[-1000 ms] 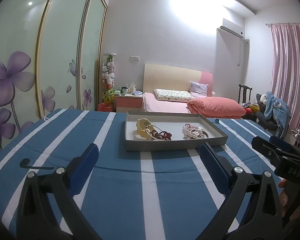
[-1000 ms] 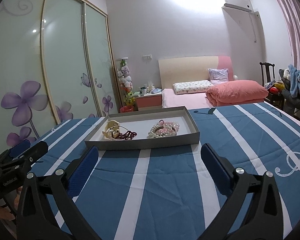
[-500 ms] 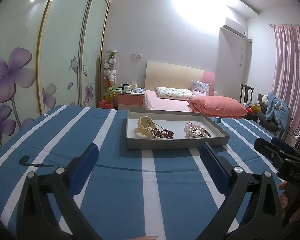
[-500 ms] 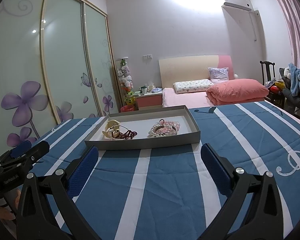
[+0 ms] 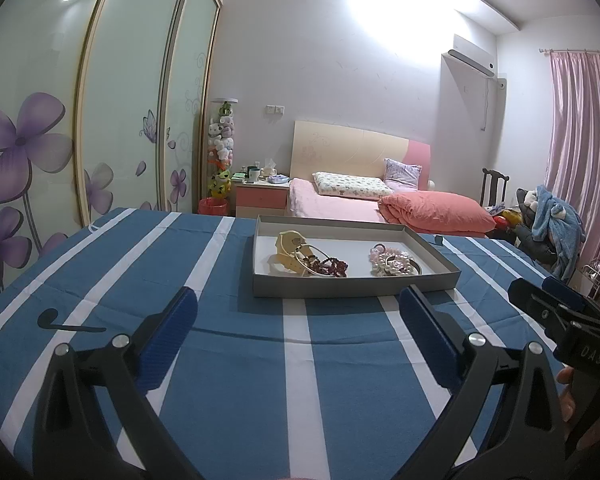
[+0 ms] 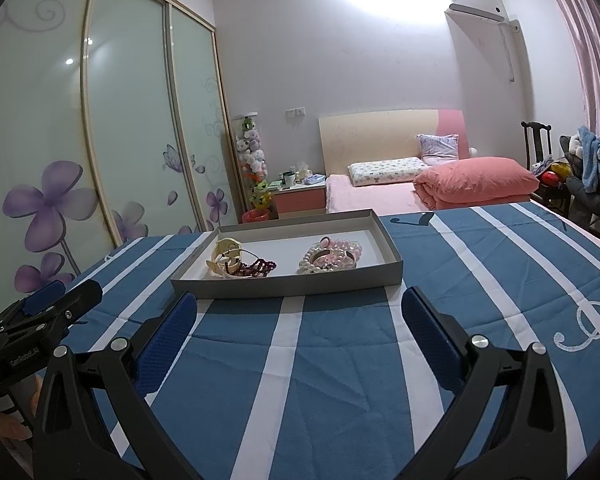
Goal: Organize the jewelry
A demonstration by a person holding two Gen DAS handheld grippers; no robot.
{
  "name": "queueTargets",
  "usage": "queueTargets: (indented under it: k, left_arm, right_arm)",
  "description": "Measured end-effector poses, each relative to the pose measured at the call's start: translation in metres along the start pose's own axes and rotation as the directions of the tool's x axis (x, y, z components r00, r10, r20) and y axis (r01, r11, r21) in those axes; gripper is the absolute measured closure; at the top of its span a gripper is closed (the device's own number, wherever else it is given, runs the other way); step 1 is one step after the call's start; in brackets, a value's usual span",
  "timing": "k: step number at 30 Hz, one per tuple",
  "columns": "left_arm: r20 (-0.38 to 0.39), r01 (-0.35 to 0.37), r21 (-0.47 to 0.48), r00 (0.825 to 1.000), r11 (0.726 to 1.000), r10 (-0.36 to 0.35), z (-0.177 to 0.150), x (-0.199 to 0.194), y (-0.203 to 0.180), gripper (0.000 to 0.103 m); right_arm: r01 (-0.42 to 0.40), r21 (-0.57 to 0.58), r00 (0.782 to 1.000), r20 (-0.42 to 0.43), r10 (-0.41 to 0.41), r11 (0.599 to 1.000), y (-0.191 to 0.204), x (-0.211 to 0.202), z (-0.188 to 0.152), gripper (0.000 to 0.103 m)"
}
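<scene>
The jewelry sits mid-frame in a shallow grey tray (image 5: 352,290) on the striped blue cloth (image 5: 300,380): a cream bangle (image 5: 290,252) tangled with dark red beads (image 5: 332,267) to the left, a pearl and pink bracelet heap (image 5: 392,264) to the right. The left gripper (image 5: 298,328) and right gripper (image 6: 299,326) hover near the tray's front wall, jaws wide apart, holding nothing. Likely risk: beads looped through the bangle may drag it along, and the light tray could slide
</scene>
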State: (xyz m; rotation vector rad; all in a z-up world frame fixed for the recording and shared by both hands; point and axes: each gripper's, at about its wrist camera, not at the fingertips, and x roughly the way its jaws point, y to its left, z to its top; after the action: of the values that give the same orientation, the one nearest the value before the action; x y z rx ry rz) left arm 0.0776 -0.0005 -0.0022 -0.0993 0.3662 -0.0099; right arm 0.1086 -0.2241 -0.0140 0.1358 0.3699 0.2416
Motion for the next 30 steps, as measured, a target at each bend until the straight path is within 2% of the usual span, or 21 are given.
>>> queueTargets:
  k: [30]
  left_arm:
    - [-0.003,0.002,-0.001,1.000,1.000,-0.002,-0.0012,0.0012,-0.0007,0.004]
  right_arm:
    - [-0.002,0.001,1.000,-0.002,0.002,1.000,0.0020,0.0002,-0.0004,0.002]
